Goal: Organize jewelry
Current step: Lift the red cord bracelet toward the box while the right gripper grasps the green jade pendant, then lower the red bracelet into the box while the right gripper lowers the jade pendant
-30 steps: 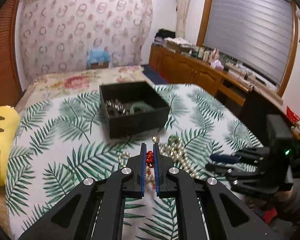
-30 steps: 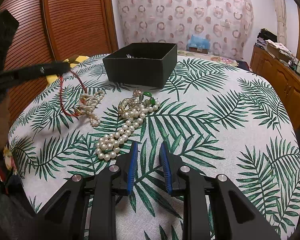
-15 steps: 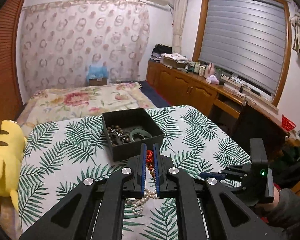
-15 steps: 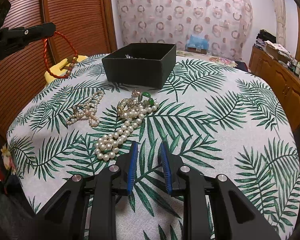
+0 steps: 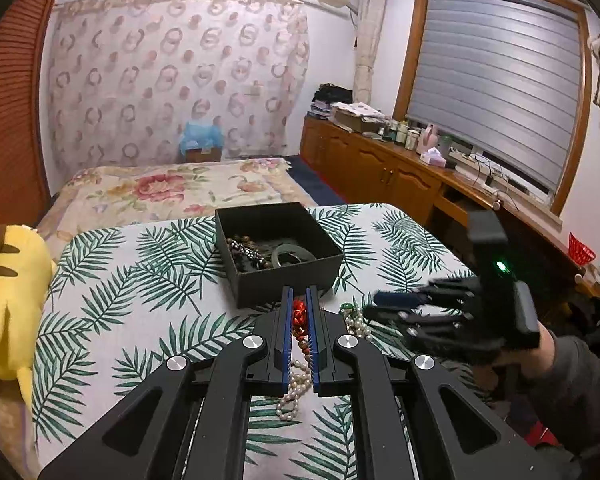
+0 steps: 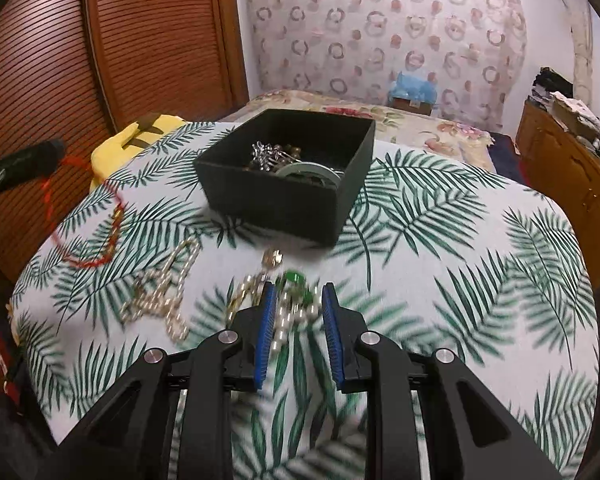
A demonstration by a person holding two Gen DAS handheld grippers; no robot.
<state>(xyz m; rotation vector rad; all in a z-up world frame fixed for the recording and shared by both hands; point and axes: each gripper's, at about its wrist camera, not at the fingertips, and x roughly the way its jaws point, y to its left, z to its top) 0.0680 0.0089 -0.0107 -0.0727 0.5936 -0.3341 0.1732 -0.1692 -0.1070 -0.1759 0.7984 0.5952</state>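
My left gripper (image 5: 299,293) is shut on a red bead bracelet (image 5: 299,314), held up off the table. In the right wrist view the bracelet (image 6: 86,236) dangles in a loop from that gripper (image 6: 40,157) at the left. Just beyond stands an open black box (image 5: 278,276) with dark beads and a green bangle (image 5: 294,257) inside. My right gripper (image 6: 296,300) hovers with its jaws apart over a pearl necklace with a green piece (image 6: 294,282), in front of the box (image 6: 276,208). A second pearl strand (image 6: 160,296) lies to its left.
The table wears a palm-leaf cloth (image 6: 460,240). A yellow plush toy (image 5: 8,300) sits at its left edge. Behind it are a floral bed (image 5: 172,188) and a wooden cabinet (image 5: 380,168) along the right wall. A person's sleeve (image 5: 572,384) holds the right gripper.
The left gripper rose with the red bracelet, lifting it clear of the pearls. The right gripper moved forward over the pearl pile, closer to the box.
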